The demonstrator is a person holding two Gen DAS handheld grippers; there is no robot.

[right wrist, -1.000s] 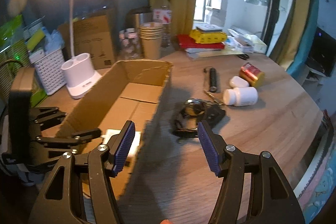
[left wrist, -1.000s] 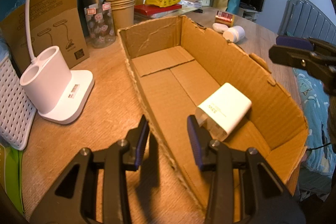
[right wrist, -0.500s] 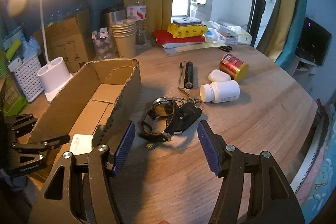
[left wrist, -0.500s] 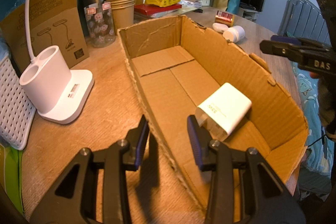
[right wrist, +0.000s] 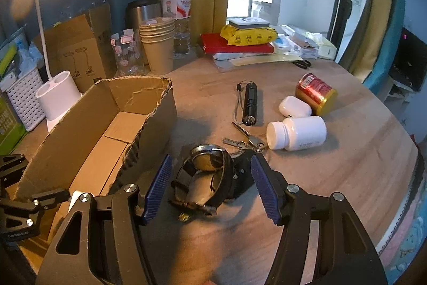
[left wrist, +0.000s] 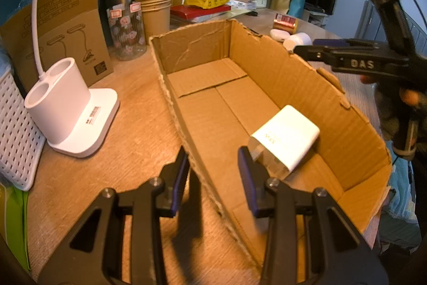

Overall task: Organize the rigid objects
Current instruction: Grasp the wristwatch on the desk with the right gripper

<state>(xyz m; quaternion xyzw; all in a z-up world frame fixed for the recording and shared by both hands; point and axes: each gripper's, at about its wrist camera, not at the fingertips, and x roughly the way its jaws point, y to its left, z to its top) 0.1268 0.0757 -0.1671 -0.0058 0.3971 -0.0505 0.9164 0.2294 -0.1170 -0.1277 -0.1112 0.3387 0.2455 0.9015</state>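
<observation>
An open cardboard box (left wrist: pixel 293 76) lies on the wooden table with a white charger block (left wrist: pixel 288 135) inside it. My left gripper (left wrist: pixel 213 175) is open and straddles the box's near left wall without pinching it. To the right of the box (right wrist: pixel 80 130) lies a black wristwatch (right wrist: pixel 208 164) with a round metal face. My right gripper (right wrist: pixel 212 188) is open around it, and neither pad touches it. Behind the watch are keys (right wrist: pixel 245 142), a black flashlight (right wrist: pixel 249 103), a white pill bottle (right wrist: pixel 296 132), a white earbud case (right wrist: pixel 293 106) and a red-gold can (right wrist: pixel 316 92).
A white lamp base (left wrist: pixel 66 106) and a white basket (left wrist: pixel 13 138) stand left of the box. Paper cups (right wrist: pixel 157 44), a jar, a water bottle and stacked books (right wrist: pixel 237 44) line the back. The table's rounded edge (right wrist: pixel 400 172) runs along the right.
My right gripper has moved forward and down, from beside the box's corner to the watch, which now lies between its fingers. The left gripper has not moved.
</observation>
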